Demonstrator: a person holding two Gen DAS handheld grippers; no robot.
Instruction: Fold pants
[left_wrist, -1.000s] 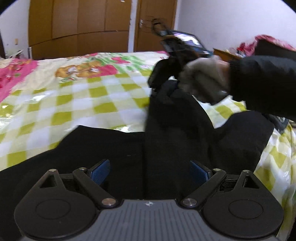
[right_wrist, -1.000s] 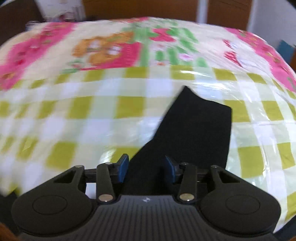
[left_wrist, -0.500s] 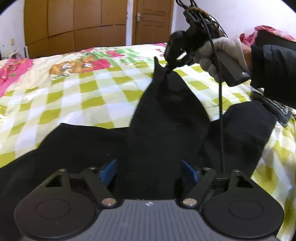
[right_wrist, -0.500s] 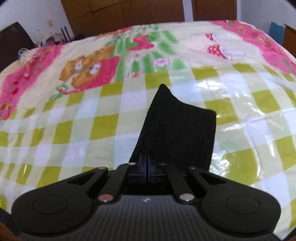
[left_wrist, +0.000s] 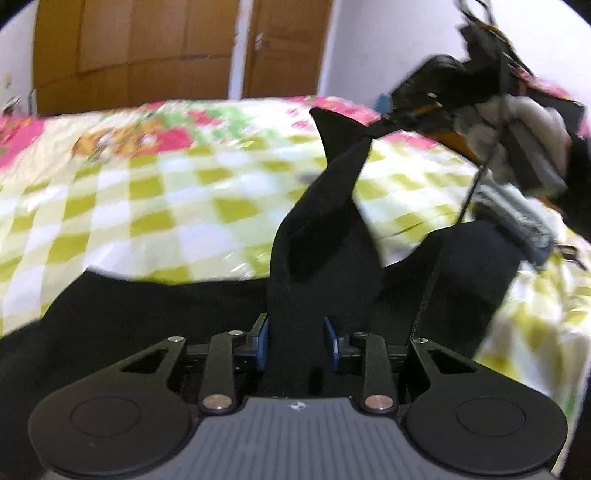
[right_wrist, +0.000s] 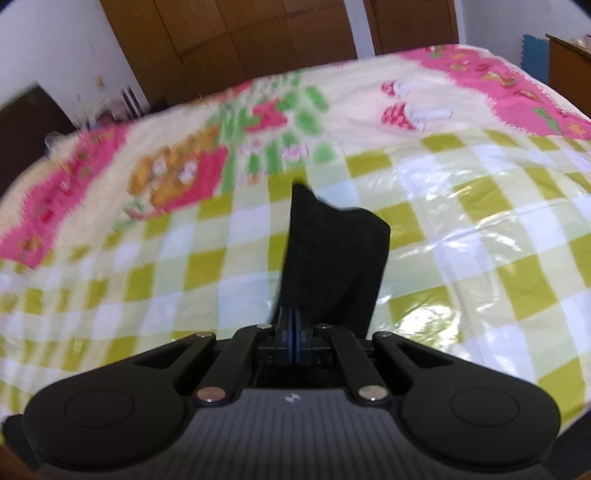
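At the bottom centre of the right wrist view, the right gripper (right_wrist: 292, 338) is clamped on a corner of the black pants (right_wrist: 332, 266). In the left view, the left gripper (left_wrist: 297, 341) has just been closing; its blue pads (left_wrist: 263, 341) press a pants fold. The rest lies low across the checked bedspread (left_wrist: 166, 206).

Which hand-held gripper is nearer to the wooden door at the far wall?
Right. The right hand-held gripper holds the black pants up over the bed, toward the door; the left hand-held gripper grips them farther back.
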